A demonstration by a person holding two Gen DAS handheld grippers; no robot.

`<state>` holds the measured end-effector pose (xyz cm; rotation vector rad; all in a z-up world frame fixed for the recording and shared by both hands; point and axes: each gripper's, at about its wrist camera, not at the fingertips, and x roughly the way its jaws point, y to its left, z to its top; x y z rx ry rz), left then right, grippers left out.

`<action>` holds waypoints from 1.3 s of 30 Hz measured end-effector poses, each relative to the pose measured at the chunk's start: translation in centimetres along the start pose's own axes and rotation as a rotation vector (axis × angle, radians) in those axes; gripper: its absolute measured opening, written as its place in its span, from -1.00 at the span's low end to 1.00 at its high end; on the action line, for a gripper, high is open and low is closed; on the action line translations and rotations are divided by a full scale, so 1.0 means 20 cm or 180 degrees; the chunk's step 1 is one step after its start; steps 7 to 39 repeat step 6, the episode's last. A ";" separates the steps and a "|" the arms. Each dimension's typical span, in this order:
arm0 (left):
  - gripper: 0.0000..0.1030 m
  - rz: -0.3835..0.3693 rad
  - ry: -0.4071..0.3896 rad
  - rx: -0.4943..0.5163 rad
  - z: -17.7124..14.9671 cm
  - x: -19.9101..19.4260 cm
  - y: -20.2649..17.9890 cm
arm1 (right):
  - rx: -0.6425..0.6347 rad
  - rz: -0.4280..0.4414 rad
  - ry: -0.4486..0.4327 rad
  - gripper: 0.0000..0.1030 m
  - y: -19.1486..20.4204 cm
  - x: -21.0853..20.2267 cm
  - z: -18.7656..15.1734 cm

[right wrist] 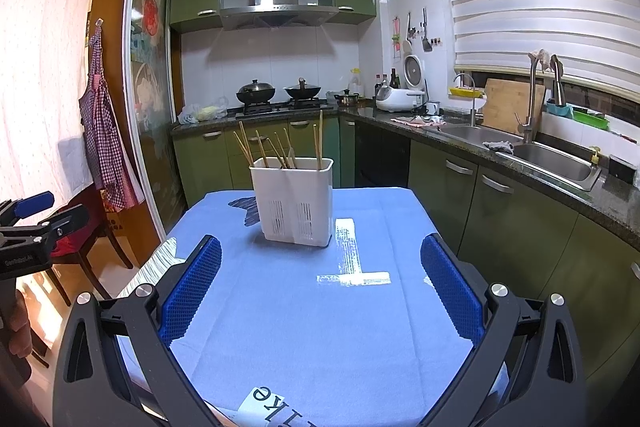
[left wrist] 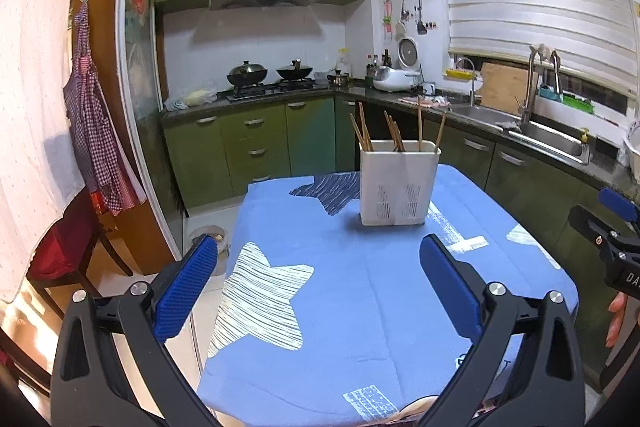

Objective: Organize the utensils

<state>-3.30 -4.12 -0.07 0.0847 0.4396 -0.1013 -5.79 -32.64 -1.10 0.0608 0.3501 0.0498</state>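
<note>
A white plastic utensil holder (left wrist: 398, 183) stands upright near the far end of the blue-clothed table (left wrist: 340, 307); it also shows in the right wrist view (right wrist: 294, 201). Several wooden chopsticks (left wrist: 394, 135) stick up out of it, also seen in the right wrist view (right wrist: 280, 149). My left gripper (left wrist: 318, 255) is open and empty, held above the table short of the holder. My right gripper (right wrist: 320, 255) is open and empty too, likewise short of the holder. The right gripper shows at the right edge of the left wrist view (left wrist: 616, 239), the left gripper at the left edge of the right wrist view (right wrist: 28, 227).
Green kitchen cabinets (left wrist: 248, 143) run behind the table, with a stove and two woks (left wrist: 270, 73). A sink (right wrist: 556, 163) and counter lie to the right. A dark wooden chair (left wrist: 68, 259) stands left of the table, below a checked apron (left wrist: 94, 131).
</note>
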 end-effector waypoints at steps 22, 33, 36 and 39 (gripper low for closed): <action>0.87 -0.0127 0.0224 -0.0024 -0.03 0.14 -0.01 | 0.0007 -0.0002 0.0107 0.91 -0.01 0.08 -0.01; 0.87 -0.0127 0.0224 -0.0024 -0.03 0.14 -0.01 | 0.0007 -0.0002 0.0107 0.91 -0.01 0.08 -0.01; 0.87 -0.0127 0.0224 -0.0024 -0.03 0.14 -0.01 | 0.0007 -0.0002 0.0107 0.91 -0.01 0.08 -0.01; 0.87 -0.0127 0.0224 -0.0024 -0.03 0.14 -0.01 | 0.0007 -0.0002 0.0107 0.91 -0.01 0.08 -0.01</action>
